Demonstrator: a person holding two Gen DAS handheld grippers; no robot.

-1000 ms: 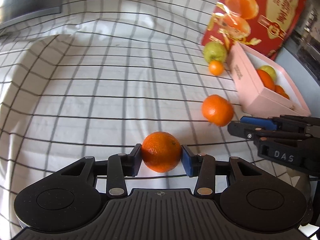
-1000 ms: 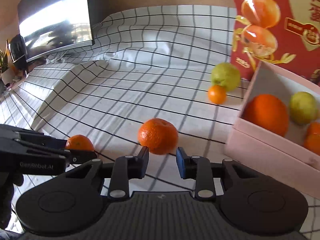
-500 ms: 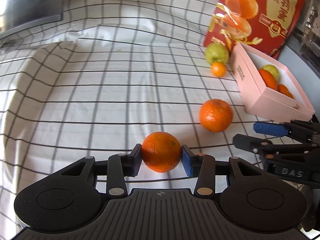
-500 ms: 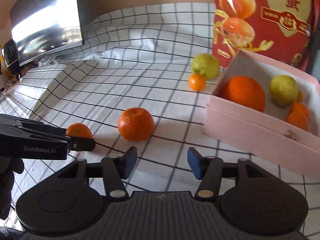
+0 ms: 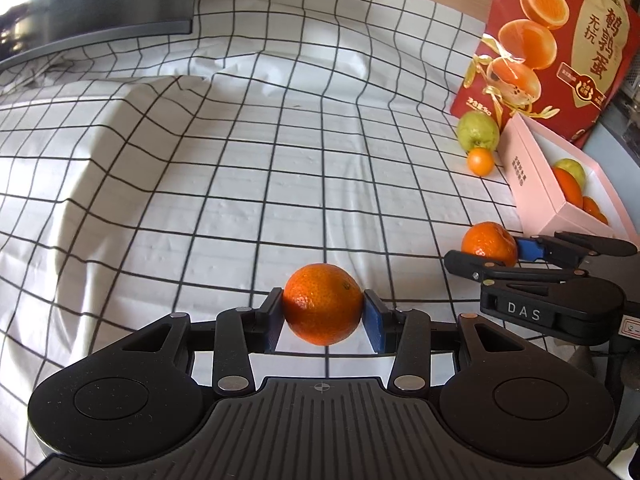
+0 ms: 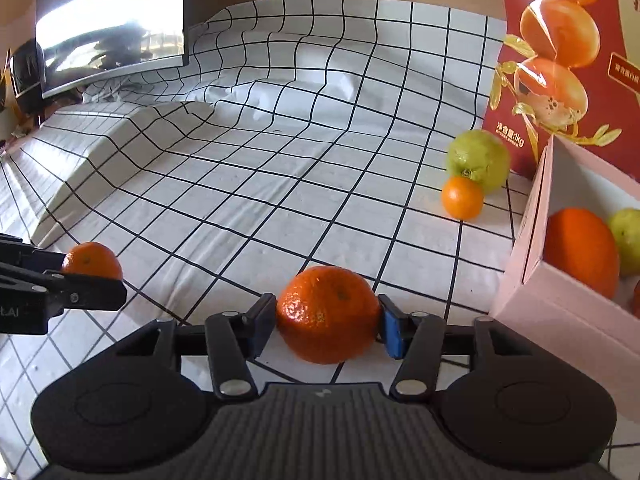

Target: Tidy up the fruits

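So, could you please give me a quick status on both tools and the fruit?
Left tool gripping an orange. Right tool closing around second orange. Pink box alongside, path unobstructed.

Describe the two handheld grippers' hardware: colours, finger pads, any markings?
Both are matte black plastic with ribbed top plates, round side discs and silver pivot screws. Left gripper: one black pad, one blue. Right gripper: the same; "DAS" is printed on its side in the left wrist view.

Bright daylight from upper left; soft shadows; sharp focus; fisheye bending at edges.
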